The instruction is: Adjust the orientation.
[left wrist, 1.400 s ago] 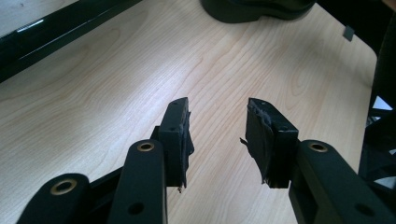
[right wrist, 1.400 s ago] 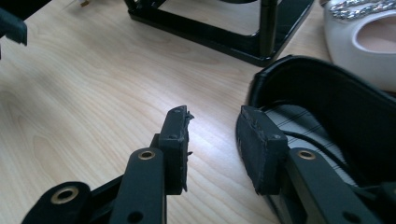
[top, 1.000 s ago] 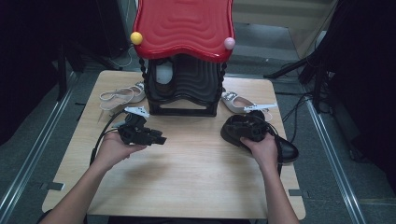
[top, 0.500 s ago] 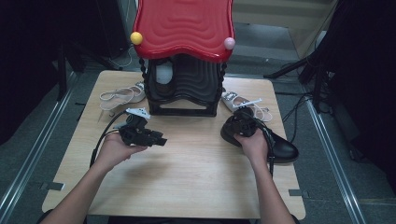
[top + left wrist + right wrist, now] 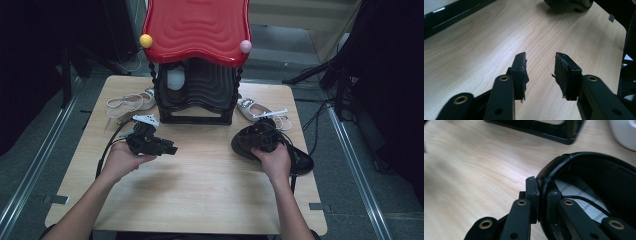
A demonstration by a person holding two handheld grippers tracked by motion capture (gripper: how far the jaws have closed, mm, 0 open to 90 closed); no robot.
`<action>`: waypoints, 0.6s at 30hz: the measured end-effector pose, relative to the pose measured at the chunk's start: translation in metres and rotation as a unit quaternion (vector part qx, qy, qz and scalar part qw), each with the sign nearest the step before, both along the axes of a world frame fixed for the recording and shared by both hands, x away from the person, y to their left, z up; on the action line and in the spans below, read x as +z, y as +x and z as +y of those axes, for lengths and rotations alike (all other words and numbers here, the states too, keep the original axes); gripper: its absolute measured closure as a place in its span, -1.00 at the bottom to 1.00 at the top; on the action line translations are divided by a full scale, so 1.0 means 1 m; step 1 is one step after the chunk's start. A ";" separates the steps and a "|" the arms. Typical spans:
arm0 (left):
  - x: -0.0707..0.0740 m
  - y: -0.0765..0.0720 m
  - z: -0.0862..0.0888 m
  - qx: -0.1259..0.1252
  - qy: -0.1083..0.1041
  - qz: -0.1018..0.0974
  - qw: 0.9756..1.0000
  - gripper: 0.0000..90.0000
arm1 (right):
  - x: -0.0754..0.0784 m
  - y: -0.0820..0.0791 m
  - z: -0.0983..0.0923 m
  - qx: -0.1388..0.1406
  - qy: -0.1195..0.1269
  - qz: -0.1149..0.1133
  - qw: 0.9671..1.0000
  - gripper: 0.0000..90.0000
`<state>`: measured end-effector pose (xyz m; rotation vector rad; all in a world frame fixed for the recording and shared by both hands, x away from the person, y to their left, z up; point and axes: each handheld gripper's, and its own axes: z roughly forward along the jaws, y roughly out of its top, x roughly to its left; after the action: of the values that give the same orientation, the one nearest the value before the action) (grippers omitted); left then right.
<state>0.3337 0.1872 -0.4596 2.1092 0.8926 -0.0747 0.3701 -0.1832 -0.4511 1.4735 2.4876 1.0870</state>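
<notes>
Firmly clamped on the black shoe's (image 5: 584,177) rim, the right gripper (image 5: 542,195) should be lifted steadily; the left gripper (image 5: 540,72), half-apart, is held empty.

One black shoe (image 5: 295,157); two white shoes (image 5: 131,102); one rack (image 5: 196,95); two grippers (image 5: 170,149).

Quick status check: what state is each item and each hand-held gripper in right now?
Glossy black leather shoe: flat on table, rim pinched.
Right hand-held gripper: just closing, shut on the shoe's rim.
Left hand-held gripper: open, nothing between jaws.
White shoe inside red-roofed black rack: shelved.
</notes>
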 end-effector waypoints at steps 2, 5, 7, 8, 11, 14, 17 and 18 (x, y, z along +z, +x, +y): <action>0.000 0.000 0.001 -0.001 -0.005 0.003 1.000 0.51 | 0.003 -0.005 0.012 0.015 0.006 0.003 1.000 0.91; 0.000 0.001 0.002 -0.001 -0.004 0.005 1.000 0.51 | 0.004 -0.008 0.026 0.031 0.004 0.005 0.999 0.91; 0.000 0.001 0.003 0.001 -0.004 0.006 1.000 0.51 | 0.004 -0.009 0.030 0.036 0.004 0.006 0.999 0.91; 0.000 0.001 0.003 0.002 -0.004 0.005 1.000 0.51 | 0.005 -0.010 0.034 0.040 0.005 0.008 0.999 0.91; 0.000 0.002 0.004 0.001 -0.004 0.005 1.000 0.51 | 0.008 -0.015 0.050 0.059 0.019 0.005 0.998 0.91; 0.000 0.002 0.004 0.002 -0.005 0.005 1.000 0.51 | 0.008 -0.017 0.058 0.072 0.024 0.011 0.997 0.91; 0.001 0.001 0.005 0.004 -0.010 0.004 1.000 0.54 | 0.006 -0.020 0.073 0.085 0.021 0.010 0.996 0.91; 0.001 0.002 0.006 0.003 -0.009 0.005 1.000 0.55 | 0.004 -0.021 0.084 0.091 0.014 0.010 0.996 0.91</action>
<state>0.3354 0.1929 -0.4583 2.0907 0.9002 -0.0892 0.3494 -0.0992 -0.4472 1.2903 2.6741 1.1445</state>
